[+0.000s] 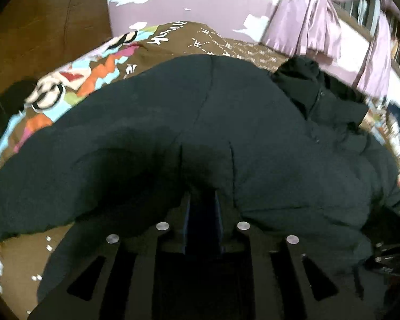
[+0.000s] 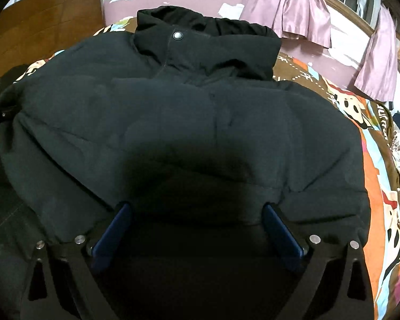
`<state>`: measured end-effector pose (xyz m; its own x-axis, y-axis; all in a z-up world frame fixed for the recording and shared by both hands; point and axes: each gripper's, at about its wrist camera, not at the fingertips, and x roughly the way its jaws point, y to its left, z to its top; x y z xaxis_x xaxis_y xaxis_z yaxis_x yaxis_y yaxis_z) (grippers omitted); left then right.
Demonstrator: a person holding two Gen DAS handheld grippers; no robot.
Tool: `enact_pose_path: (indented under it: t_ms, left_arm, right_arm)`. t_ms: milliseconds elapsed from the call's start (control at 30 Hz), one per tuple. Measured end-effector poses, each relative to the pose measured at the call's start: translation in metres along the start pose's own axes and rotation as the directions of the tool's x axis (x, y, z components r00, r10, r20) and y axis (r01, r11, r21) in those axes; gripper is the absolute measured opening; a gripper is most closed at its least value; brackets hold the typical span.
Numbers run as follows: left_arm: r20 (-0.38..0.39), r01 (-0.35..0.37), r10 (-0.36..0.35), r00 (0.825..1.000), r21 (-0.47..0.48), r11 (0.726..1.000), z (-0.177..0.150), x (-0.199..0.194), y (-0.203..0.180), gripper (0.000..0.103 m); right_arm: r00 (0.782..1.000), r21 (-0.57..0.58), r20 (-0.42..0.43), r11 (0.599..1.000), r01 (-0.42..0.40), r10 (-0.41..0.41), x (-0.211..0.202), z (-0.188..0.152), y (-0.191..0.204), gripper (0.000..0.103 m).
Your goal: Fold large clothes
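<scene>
A large dark puffy jacket (image 1: 200, 122) lies spread on a bed with a brown patterned cover (image 1: 74, 77). In the left wrist view my left gripper (image 1: 204, 186) has its blue pads close together, pinching a fold of the jacket's fabric. In the right wrist view the jacket (image 2: 173, 117) fills the frame, with its collar and snap button (image 2: 178, 35) at the far side. My right gripper (image 2: 197, 208) is open wide, its blue fingers (image 2: 112, 229) resting against the near edge of the jacket, tips hidden by fabric.
A wooden headboard or cabinet (image 1: 48, 26) stands at the far left. Pink curtains (image 2: 301, 5) hang at the far right by a window. The bed cover (image 2: 373, 176) shows to the right of the jacket. More dark cloth (image 2: 2, 85) lies at the left.
</scene>
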<state>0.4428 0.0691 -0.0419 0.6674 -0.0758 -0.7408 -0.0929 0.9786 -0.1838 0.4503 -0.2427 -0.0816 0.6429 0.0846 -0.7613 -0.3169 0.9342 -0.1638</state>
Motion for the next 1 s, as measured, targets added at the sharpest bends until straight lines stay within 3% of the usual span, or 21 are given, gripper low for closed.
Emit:
enact_pose_path:
  t_ms: [133,167,267,400,567,667,833,867,1000]
  left_arm:
    - [0.018,0.134,-0.133,0.991,-0.118,0.984,-0.002,-0.019,0.021,0.045]
    - [0.030,0.149,-0.146,0.989,-0.139,0.979,-0.003,-0.026,0.024,0.056]
    - [0.066,0.189,-0.180,0.982,-0.188,0.964,-0.009,-0.052,0.040,0.073]
    - [0.075,0.200,-0.187,0.979,-0.234,0.951,-0.016,-0.084,0.072,0.079]
    - [0.104,0.149,-0.120,0.987,-0.343,0.927,-0.028,-0.110,0.127,0.084]
    - [0.128,0.137,-0.088,0.988,-0.450,0.882,-0.034,-0.115,0.167,0.084]
    - [0.140,0.069,0.023,0.990,-0.619,0.782,-0.044,-0.121,0.236,0.084]
    - [0.137,0.041,0.062,0.989,-0.644,0.764,-0.046,-0.123,0.247,0.084]
    - [0.070,-0.119,0.261,0.963,-0.756,0.643,-0.061,-0.134,0.292,0.084]
  right_arm:
    - [1.000,-0.007,0.020,1.000,0.009,-0.009,-0.005,0.000,0.000,0.103]
    - [1.000,-0.008,0.020,1.000,0.009,-0.009,-0.004,0.001,-0.001,0.103]
    - [1.000,-0.009,0.021,1.000,0.013,-0.013,-0.004,0.002,-0.001,0.103]
    - [1.000,-0.007,0.018,1.000,0.011,-0.011,-0.006,0.003,-0.001,0.103]
    - [0.998,0.035,0.063,0.999,-0.011,0.009,-0.027,0.015,0.004,0.103]
    - [0.994,0.037,0.103,0.998,-0.050,0.046,-0.042,0.028,0.018,0.103]
    - [0.982,-0.024,0.136,0.991,-0.131,0.133,-0.056,0.060,0.059,0.103]
    - [0.979,-0.047,0.135,0.988,-0.147,0.152,-0.056,0.069,0.071,0.103]
    - [0.975,-0.107,0.110,0.977,-0.183,0.194,-0.048,0.095,0.109,0.103]
